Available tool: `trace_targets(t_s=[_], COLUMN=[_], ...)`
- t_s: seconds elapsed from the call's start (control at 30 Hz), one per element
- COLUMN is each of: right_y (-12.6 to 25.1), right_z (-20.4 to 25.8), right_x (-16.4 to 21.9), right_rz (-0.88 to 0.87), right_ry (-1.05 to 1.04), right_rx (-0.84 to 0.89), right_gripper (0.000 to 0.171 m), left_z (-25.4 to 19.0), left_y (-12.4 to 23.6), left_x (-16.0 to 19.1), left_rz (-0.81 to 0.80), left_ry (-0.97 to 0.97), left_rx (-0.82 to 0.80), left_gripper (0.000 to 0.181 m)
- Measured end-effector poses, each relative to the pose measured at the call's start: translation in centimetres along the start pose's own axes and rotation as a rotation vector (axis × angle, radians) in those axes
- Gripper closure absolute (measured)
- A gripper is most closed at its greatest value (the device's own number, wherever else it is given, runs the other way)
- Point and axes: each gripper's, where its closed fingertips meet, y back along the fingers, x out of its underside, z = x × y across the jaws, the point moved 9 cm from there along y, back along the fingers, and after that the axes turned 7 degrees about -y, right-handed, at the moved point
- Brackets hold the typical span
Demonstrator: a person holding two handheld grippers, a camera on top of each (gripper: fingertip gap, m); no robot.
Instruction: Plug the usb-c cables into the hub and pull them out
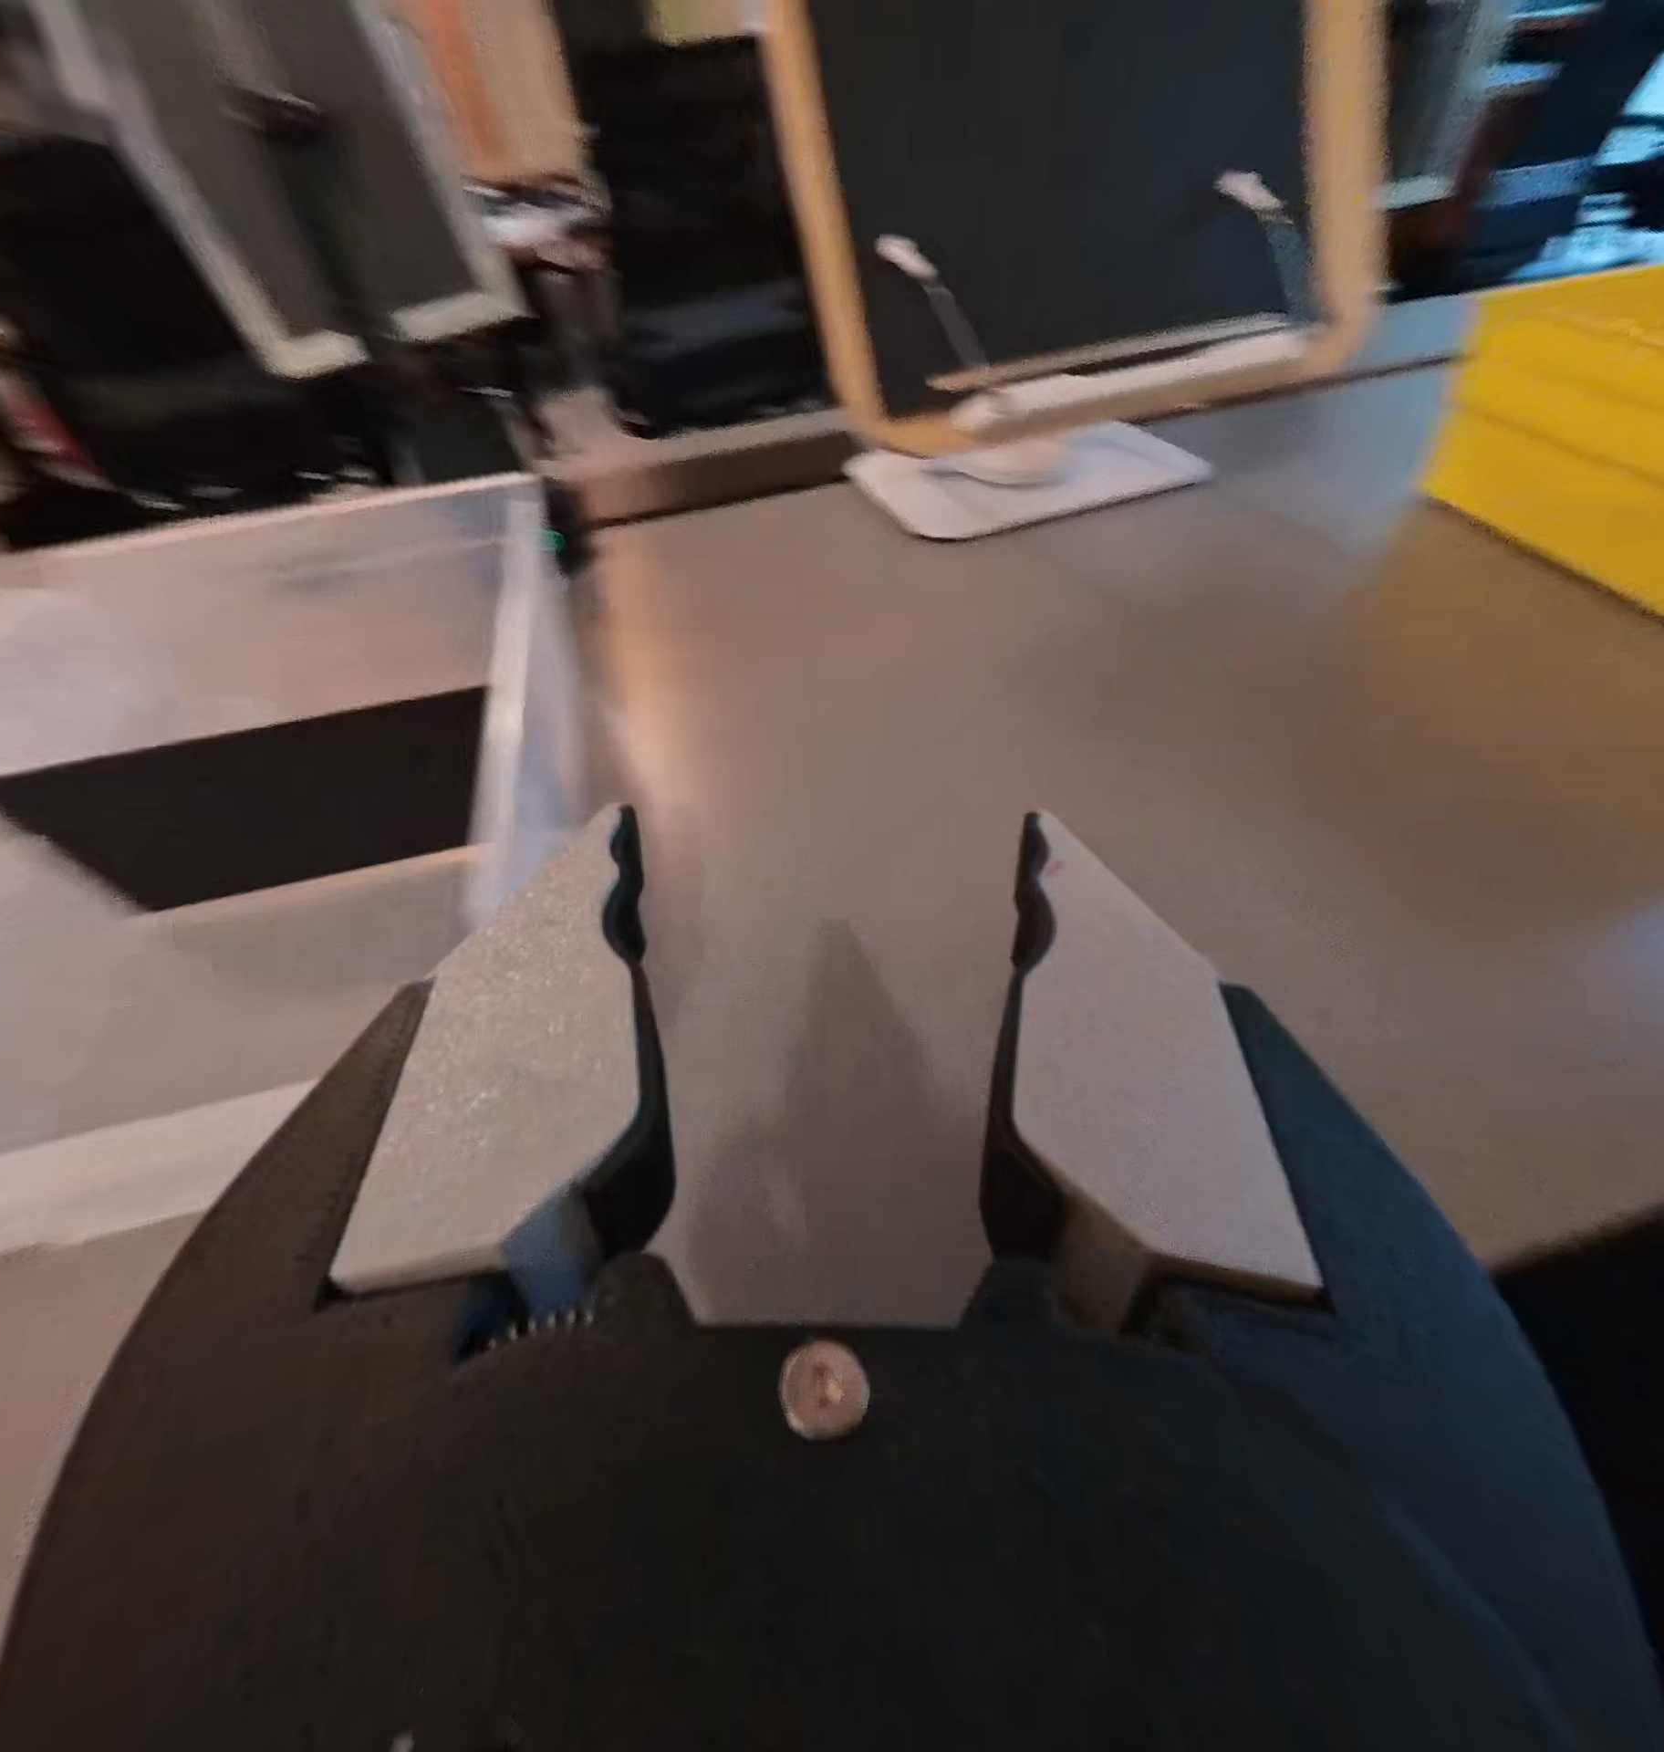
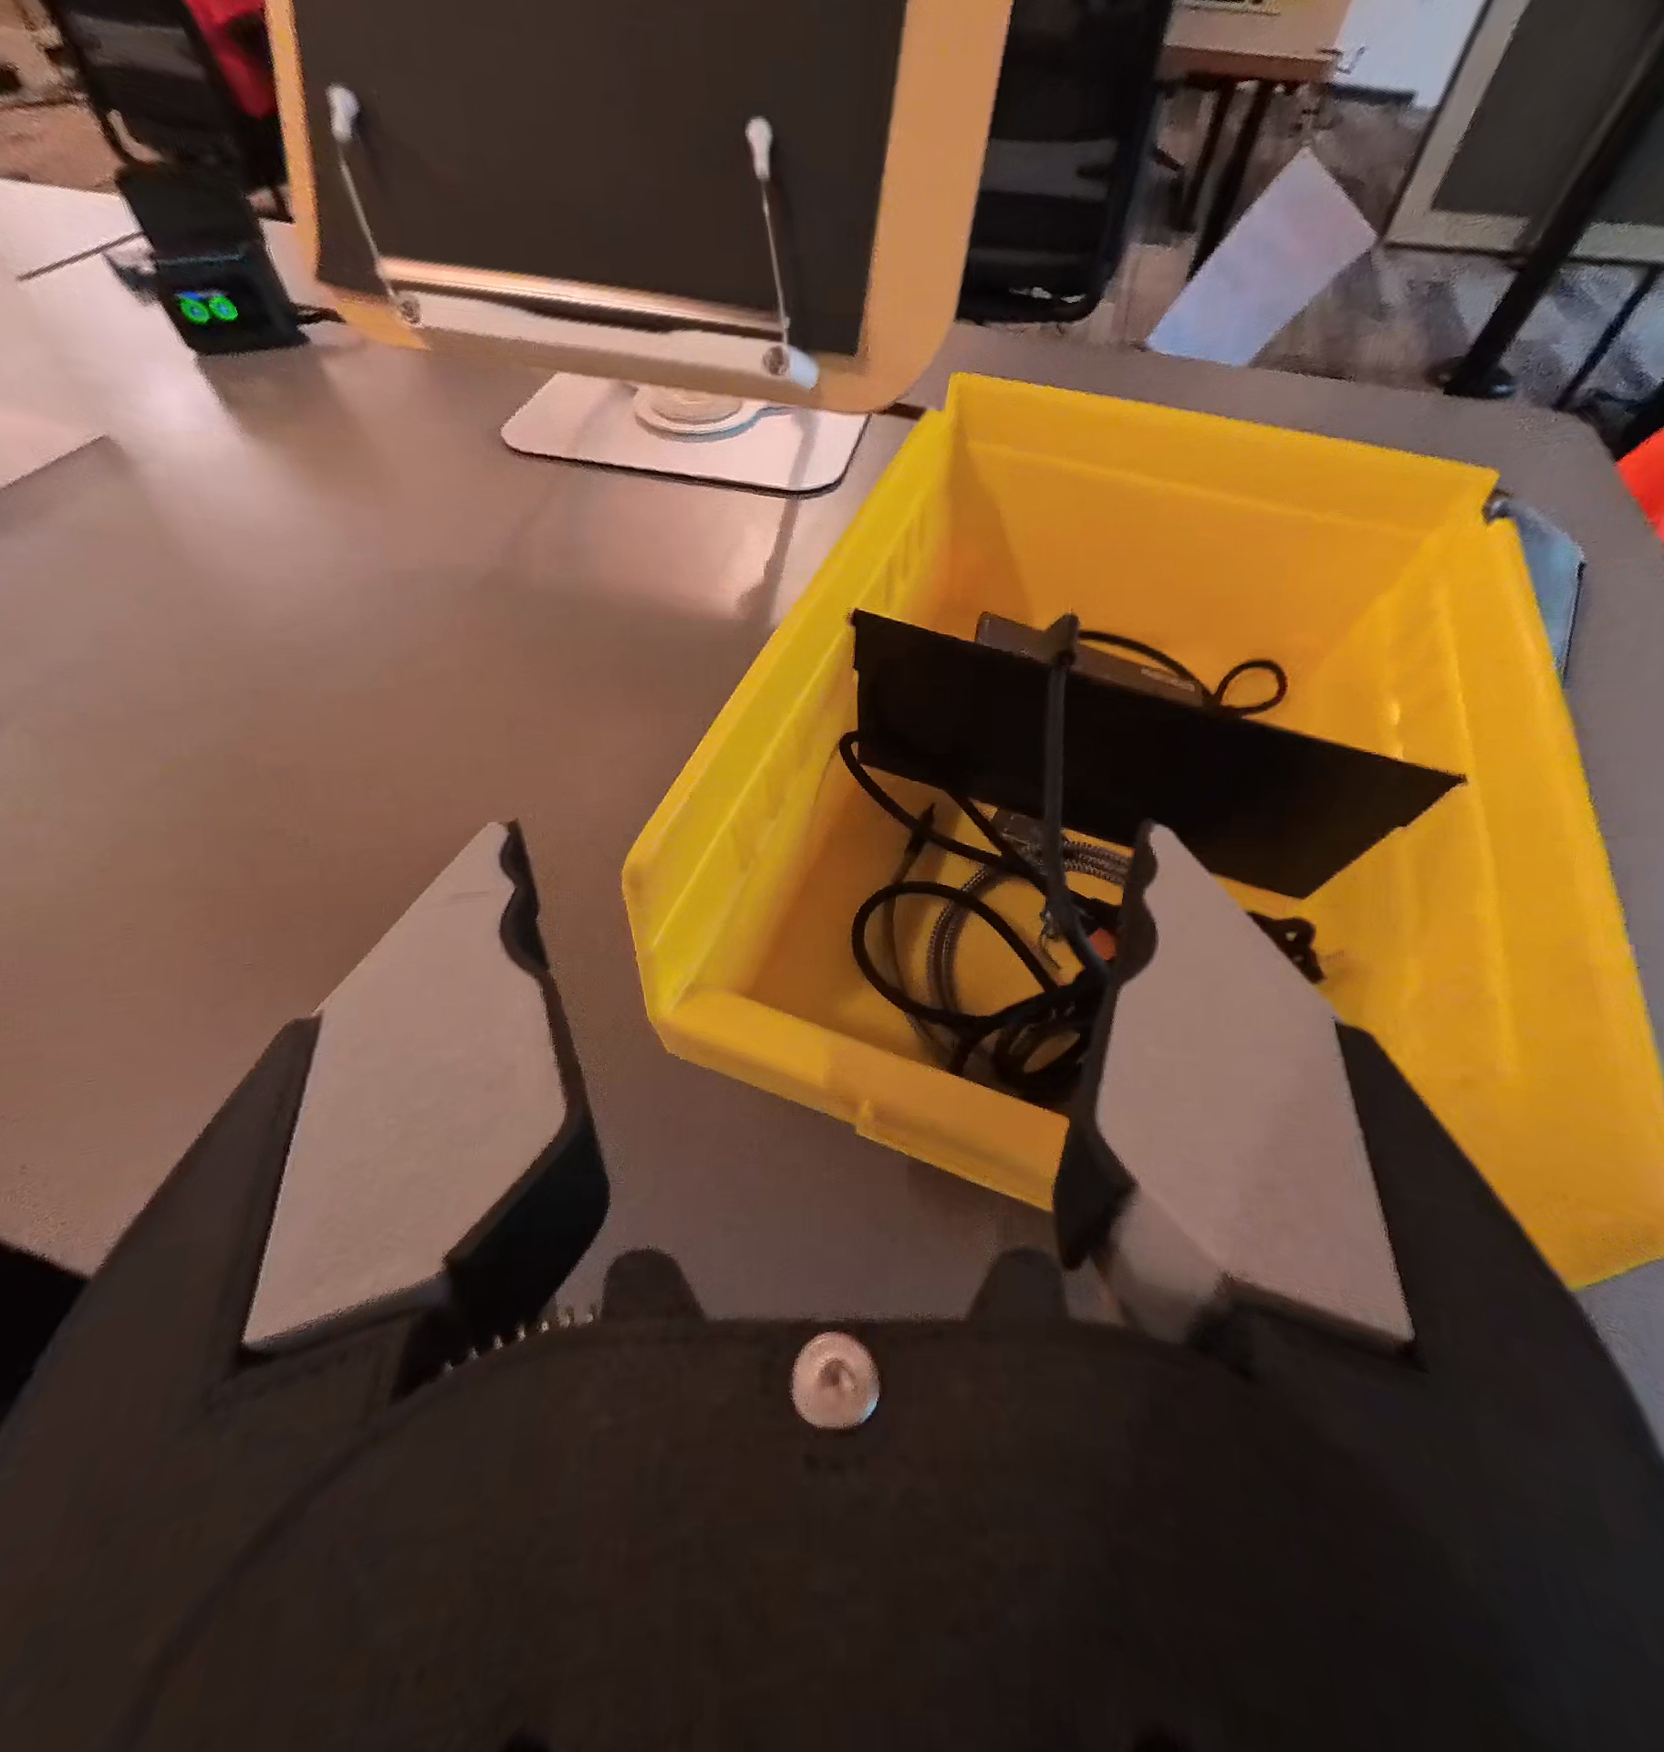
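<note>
**Cables and hub lie in the yellow bin, both grippers empty**

The black cables (image 2: 961, 958) lie tangled in the near compartment of a yellow bin (image 2: 714, 948) on the right side of the grey table (image 2: 288, 711). A black divider (image 2: 1188, 777) stands across the bin, and behind it, in the far compartment, rests a dark flat device that looks like the hub (image 2: 1131, 668), with a thin looped lead beside it. One cable runs up over the divider's top edge. There is faint print on the hub's face — too small to make out.

The right gripper (image 2: 823, 834) hovers above the table at the bin's near left corner, tilted downward, jaws spread wide and holding nothing; its right finger overlaps the cable pile in the view.

The left gripper (image 1: 826, 825) is held low over bare table (image 1: 999, 711), jaws parted and empty. Its view is blurred, and only a corner of the bin (image 1: 1586, 427) shows at the far right.

At the far edge stands a cream-framed panel (image 2: 942, 237) on a white base (image 2: 563, 441). To its left sits a small black device (image 2: 226, 303) with a lit green display — unreadable.
</note>
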Motion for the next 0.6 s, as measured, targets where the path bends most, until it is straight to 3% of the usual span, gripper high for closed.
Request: trace_targets(t_s=[0.03, 0.2, 0.23, 0.33, 0.37, 0.5, 0.6], right_y=[-0.4, -3.9, -4.7, -7.4, -8.1, -8.5, -8.2], right_z=[0.3, 3.3, 3.6, 4.0, 3.8, 4.2, 6.7], right_x=[0.4, 1.5, 1.7, 2.7, 2.9, 2.9, 3.2], right_rz=[-0.003, 0.029, 0.045, 0.154, 0.174, 0.208, 0.212], right_ry=[-0.007, 0.014, 0.027, 0.071, 0.091, 0.149, 0.166], right_rx=[0.018, -0.009, 0.003, 0.006, 0.049, 0.151, 0.131], right_gripper=[0.051, 0.050, 0.053, 0.115, 0.136, 0.147, 0.148], left_z=[1.2, 6.0, 6.4, 7.4, 7.5, 8.7, 9.5], left_y=[0.4, -3.4, -4.5, -5.9, -6.1, -4.1, -1.6], left_x=[0.1, 3.1, 3.8, 4.6, 4.6, 3.6, 2.0], left_rz=[0.009, 0.213, 0.251, 0.262, 0.274, 0.223, 0.114], left_ry=[0.000, 0.119, 0.129, 0.023, -0.008, -0.061, -0.017], left_rx=[-0.062, -0.114, -0.095, -0.131, -0.133, -0.177, -0.201], left_gripper=[0.103, 0.087, 0.110, 0.179, 0.179, 0.179, 0.178])
